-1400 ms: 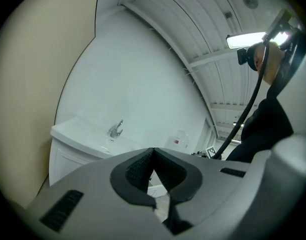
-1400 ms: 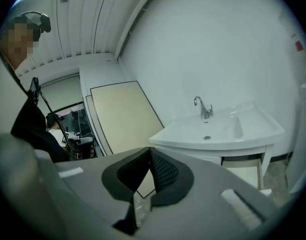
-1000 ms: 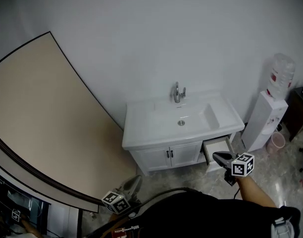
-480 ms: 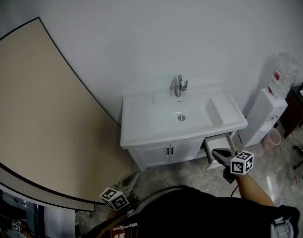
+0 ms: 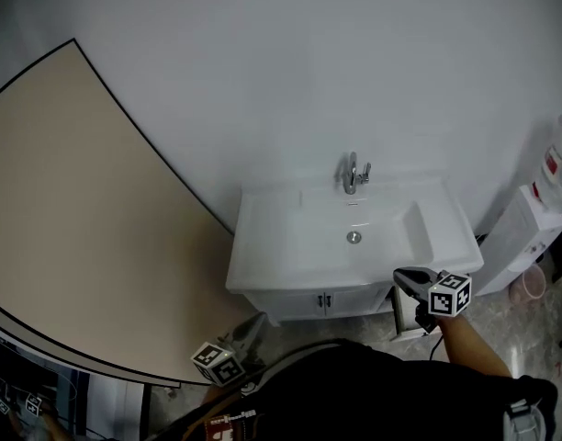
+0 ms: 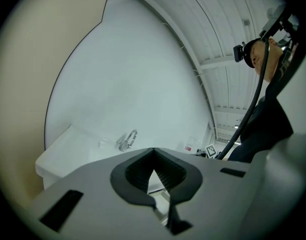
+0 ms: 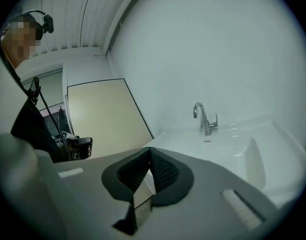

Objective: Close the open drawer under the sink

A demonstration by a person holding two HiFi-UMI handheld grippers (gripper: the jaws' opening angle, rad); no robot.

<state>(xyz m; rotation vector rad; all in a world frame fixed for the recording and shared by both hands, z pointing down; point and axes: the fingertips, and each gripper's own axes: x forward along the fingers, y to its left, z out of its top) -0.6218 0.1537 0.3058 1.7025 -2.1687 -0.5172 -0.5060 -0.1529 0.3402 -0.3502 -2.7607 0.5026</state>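
Observation:
A white sink vanity [image 5: 290,278] with a chrome faucet [image 5: 356,173] stands against the wall. Its drawer [image 5: 408,322] sticks out open under the right end of the basin, mostly hidden behind my right gripper [image 5: 402,277]. That gripper is shut and empty, its tip at the vanity's front right corner just above the drawer. In the right gripper view the right gripper [image 7: 150,150] points at the basin and faucet [image 7: 205,118]. My left gripper [image 5: 253,324] is low at the left, short of the vanity's left corner. The left gripper [image 6: 153,150] looks shut with nothing in it.
Two small cabinet doors [image 5: 322,301] sit under the basin. A white water dispenser [image 5: 533,228] and a pink bin [image 5: 531,281] stand to the right. A beige wall panel [image 5: 70,228] fills the left. The floor is pale marbled tile [image 5: 529,329].
Both grippers have moved forward to the vanity, which now looks larger. The right gripper's tip went from in front of the open drawer to just above it.

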